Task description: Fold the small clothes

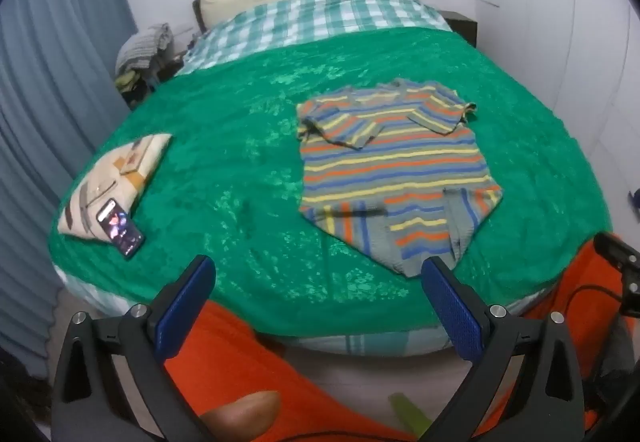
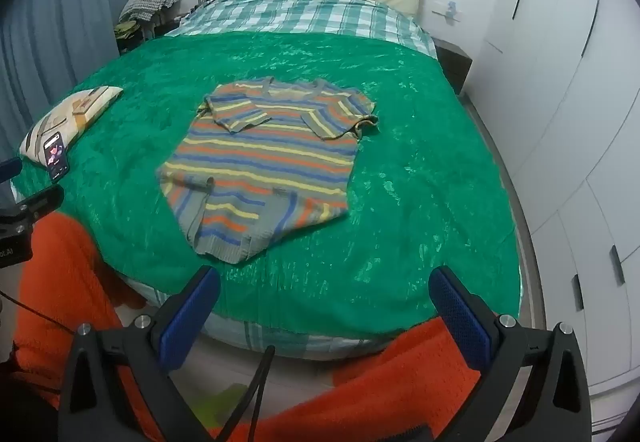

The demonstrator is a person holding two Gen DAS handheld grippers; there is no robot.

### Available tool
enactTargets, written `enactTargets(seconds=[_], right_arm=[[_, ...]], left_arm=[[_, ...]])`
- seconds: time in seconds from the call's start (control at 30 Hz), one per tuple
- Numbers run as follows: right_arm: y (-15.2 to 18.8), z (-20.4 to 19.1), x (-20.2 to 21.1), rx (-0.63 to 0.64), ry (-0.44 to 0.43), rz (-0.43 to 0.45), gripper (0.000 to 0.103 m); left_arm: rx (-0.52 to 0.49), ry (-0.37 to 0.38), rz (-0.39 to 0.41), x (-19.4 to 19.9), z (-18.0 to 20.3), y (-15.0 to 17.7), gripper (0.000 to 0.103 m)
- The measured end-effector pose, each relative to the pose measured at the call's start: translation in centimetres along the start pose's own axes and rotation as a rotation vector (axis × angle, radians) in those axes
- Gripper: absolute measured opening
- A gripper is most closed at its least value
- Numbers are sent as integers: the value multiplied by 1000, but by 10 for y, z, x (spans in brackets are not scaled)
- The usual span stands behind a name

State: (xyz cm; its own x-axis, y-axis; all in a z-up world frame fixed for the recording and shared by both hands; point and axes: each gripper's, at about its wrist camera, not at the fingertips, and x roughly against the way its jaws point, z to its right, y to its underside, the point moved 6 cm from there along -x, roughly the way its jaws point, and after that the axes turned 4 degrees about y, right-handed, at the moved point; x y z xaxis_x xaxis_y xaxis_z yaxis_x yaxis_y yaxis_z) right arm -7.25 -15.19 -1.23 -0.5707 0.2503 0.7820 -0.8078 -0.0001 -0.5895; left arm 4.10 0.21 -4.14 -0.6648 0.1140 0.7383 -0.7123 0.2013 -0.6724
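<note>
Shirt (image 1: 394, 169) with stripes lies flat on the green bed cover (image 1: 240, 145), sleeves tucked in, so the wide-open, empty left tool (image 1: 318, 274) and right tool (image 2: 324, 284) should each pinch a near bottom corner and fold away.

The only lettering is on the black body of the other gripper's mount (image 2: 12, 242) at nine o'clock in the right wrist view: white letters, seemingly "OLAI", cut off by the edge. The lit smartphone screen (image 1: 119, 226) is too small to read.
</note>
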Motion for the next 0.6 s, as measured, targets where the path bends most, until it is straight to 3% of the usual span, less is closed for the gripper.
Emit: enactTargets(seconds=[0.07,0.2,0.4,0.6], right_arm=[[0,0,0,1,0,-5,103],[-2,1,-3,0,4,3,103],[-7,5,-10,-4,-7,-20,103],[-5,-1,-19,-2,4,-29,103]], left_arm=[[-30,-42,-25,-5,-5,-3,103],[-27,-59,0,-8,-6,-6,103],[-30,-76,-66,-26,-3,-2,103],[-42,-84,-80,-33,0,4,103]])
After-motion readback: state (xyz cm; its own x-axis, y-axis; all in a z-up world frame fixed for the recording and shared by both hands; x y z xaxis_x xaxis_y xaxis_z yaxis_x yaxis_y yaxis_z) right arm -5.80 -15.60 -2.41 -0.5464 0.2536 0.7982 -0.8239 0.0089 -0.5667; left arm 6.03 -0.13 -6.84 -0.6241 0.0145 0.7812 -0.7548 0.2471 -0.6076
